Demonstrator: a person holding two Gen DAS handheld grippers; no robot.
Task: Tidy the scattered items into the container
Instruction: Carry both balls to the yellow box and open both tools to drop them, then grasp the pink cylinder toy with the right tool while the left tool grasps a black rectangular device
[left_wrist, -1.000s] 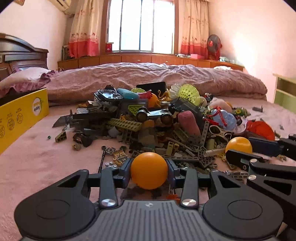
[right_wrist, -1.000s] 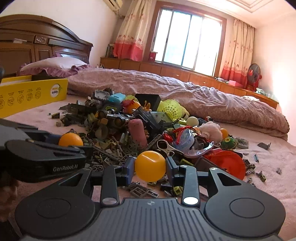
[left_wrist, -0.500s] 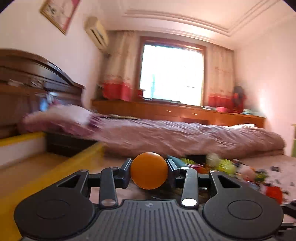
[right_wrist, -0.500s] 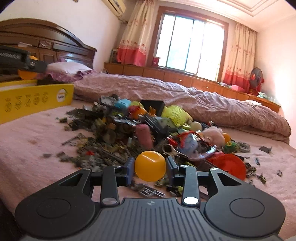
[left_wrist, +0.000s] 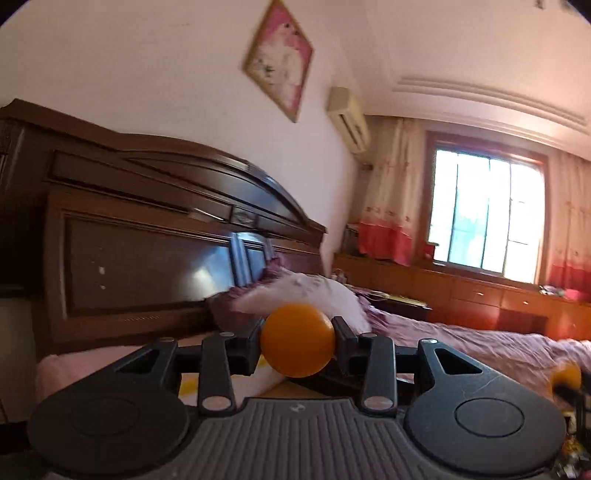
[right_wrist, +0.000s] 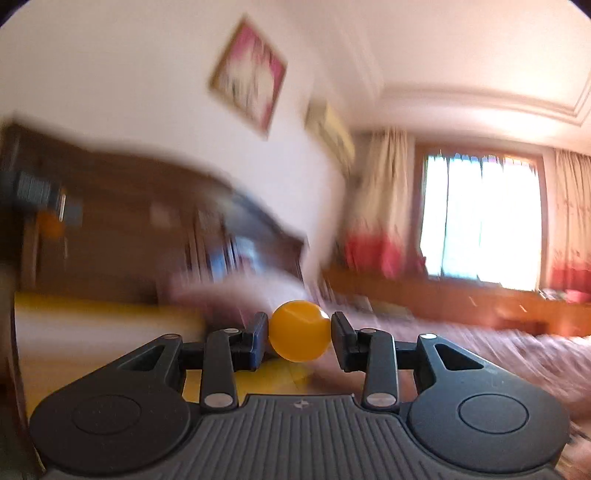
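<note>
Pillow (left_wrist: 306, 295) sharp by left wrist; right view blurred.

Beyond the fingers (left_wrist: 343, 339) we see the bed (left_wrist: 480, 343), its purple quilt (left_wrist: 509, 347) spread to the right, a white pillow (left_wrist: 314, 295) just behind them, and the yellow box (right_wrist: 110, 332) lying to their left.

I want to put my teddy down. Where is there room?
The pink bed sheet below the dark headboard looks bare. The purple quilt under the window is also open. It is busier by the pillow, and each gripper's jaws already grip a ball.
</note>
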